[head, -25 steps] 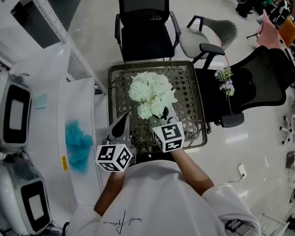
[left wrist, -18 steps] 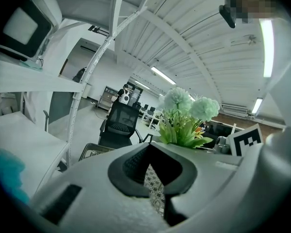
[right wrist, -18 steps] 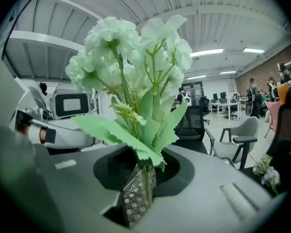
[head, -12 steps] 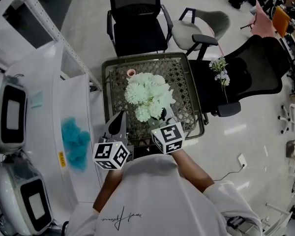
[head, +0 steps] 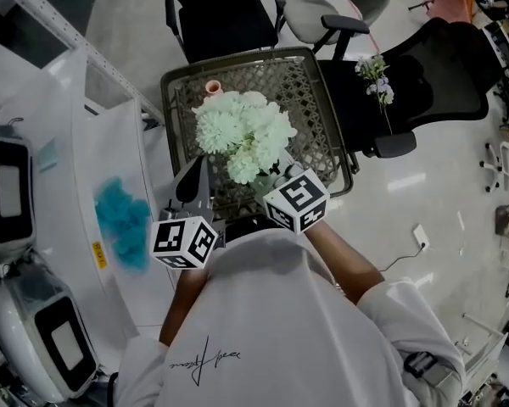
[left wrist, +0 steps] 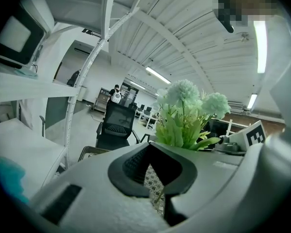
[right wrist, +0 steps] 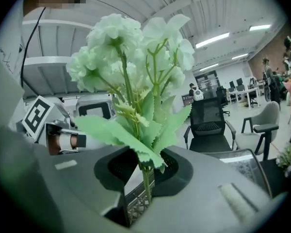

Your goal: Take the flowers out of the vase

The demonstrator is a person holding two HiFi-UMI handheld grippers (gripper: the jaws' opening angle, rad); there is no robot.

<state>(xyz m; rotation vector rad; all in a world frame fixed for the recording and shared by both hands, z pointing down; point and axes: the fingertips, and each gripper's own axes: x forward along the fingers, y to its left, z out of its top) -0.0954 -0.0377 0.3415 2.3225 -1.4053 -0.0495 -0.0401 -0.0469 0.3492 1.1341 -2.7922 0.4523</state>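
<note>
A bunch of pale green-white flowers hangs over the wire-mesh table. My right gripper is shut on its stem. In the right gripper view the thin stem runs down between the jaws, which have just been closing on it, and the blooms stand above. A small pink vase stands alone at the table's far left, apart from the flowers. My left gripper is to the left of the bunch, shut and holding nothing. In the left gripper view the flowers are to the right.
A black chair stands beyond the table. Another black chair on the right holds a small sprig of purple-white flowers. A grey chair is behind. A white counter on the left carries a blue clump and white machines.
The right gripper has drawn the bunch toward me, and the pink vase, hidden one second ago, now shows behind it. The left gripper has barely moved.
</note>
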